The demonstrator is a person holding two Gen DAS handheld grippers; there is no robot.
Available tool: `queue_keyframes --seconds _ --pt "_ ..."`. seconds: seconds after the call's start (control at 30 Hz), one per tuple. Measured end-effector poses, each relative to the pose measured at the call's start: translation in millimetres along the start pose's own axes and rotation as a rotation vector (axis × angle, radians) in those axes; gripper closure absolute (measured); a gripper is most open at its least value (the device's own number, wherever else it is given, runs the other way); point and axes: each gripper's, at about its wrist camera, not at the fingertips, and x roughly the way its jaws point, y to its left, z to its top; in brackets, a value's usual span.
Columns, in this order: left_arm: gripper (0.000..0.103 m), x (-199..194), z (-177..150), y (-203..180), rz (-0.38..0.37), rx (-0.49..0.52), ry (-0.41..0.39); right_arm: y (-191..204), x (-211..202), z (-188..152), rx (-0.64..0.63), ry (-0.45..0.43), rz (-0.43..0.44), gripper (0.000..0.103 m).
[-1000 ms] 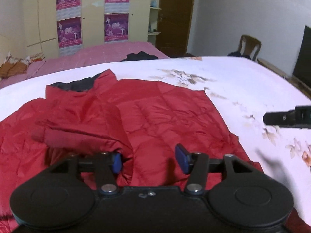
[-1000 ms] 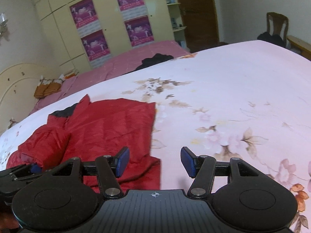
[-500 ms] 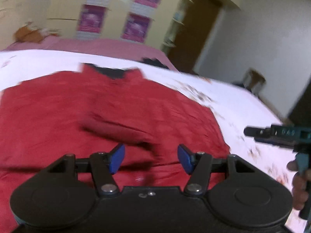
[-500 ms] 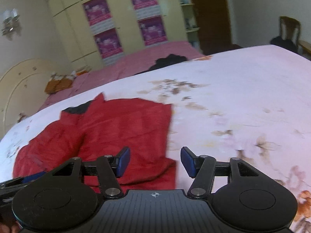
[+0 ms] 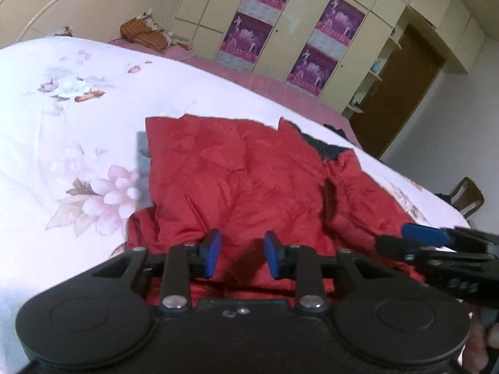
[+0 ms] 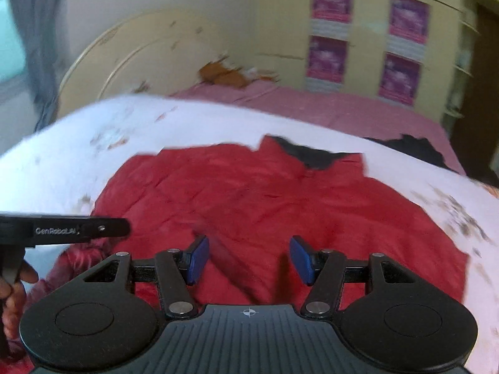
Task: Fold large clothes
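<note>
Lying spread on the floral bedspread (image 5: 62, 118), a red quilted jacket (image 5: 249, 180), its dark collar lining (image 5: 327, 149) pointing toward the far pink sheet (image 5: 280, 90) and the wardrobe with purple posters (image 5: 327, 37). Showing wrinkles and a raised fold running down from the collar on the right part of the garment.

Hovering low over the near hem, the left gripper (image 5: 241, 257), blue pads (image 5: 212, 252) standing moderately apart with nothing between them; red fabric showing through the gap and directly beneath, contact with the cloth impossible to judge. Sitting just ahead and to both sides of the fingers, the jacket's near edge, bunching up at the left where it meets the bedspread.

Reaching in from the right edge of the left wrist view, the right gripper (image 5: 436, 243), close beside the left one and over the jacket's right portion.

In the right wrist view, blurred: right gripper (image 6: 248, 260) spreading wide, blue pads (image 6: 301, 260) well apart and gripping nothing, poised above the middle of the jacket (image 6: 265, 199), collar (image 6: 308, 154) lying straight ahead. Crossing the left side of that view, the left gripper (image 6: 103, 229) seen side-on above the jacket's left edge, a hand (image 6: 12, 286) showing beneath it. Resting farther off on the pink sheet, a dark garment (image 6: 408, 146).
</note>
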Motion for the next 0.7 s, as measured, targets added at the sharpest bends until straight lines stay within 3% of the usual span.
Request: queue_keyframes --seconds 0.13,0.2,0.23,0.3,0.4,0.53,0.67,0.7 --pt "0.074 6.1 -1.9 1.4 0.000 0.008 0.014 10.2 23.8 -9.4 -0.110 0.047 -0.093 0.045" --pt "0.074 6.4 -2.3 1.5 0.000 0.023 0.016 -2.5 21.3 -13.8 -0.060 0.033 -0.132 0.046" --pt "0.074 7.6 -2.5 2.9 0.000 0.027 0.016 -15.5 15.0 -15.8 0.011 0.018 -0.140 0.069" --pt "0.074 8.5 -1.8 3.7 0.002 0.038 0.018 -44.3 -0.5 -23.4 0.157 0.006 -0.180 0.075" --pt "0.074 8.8 1.5 3.6 0.004 0.053 0.018 -92.3 -23.6 -48.3 0.406 0.008 -0.199 0.075" --pt "0.074 1.5 8.4 -0.9 0.011 0.095 -0.021 -156.3 -52.4 -87.6 0.764 -0.030 -0.074 0.072" --pt "0.074 9.3 16.4 -3.1 0.016 0.108 -0.022 -182.4 -50.5 -98.6 0.867 -0.060 -0.032 0.056" --pt "0.074 11.7 18.7 -4.3 0.019 0.115 -0.023 -183.7 -48.5 -99.5 0.870 -0.061 -0.026 0.048"
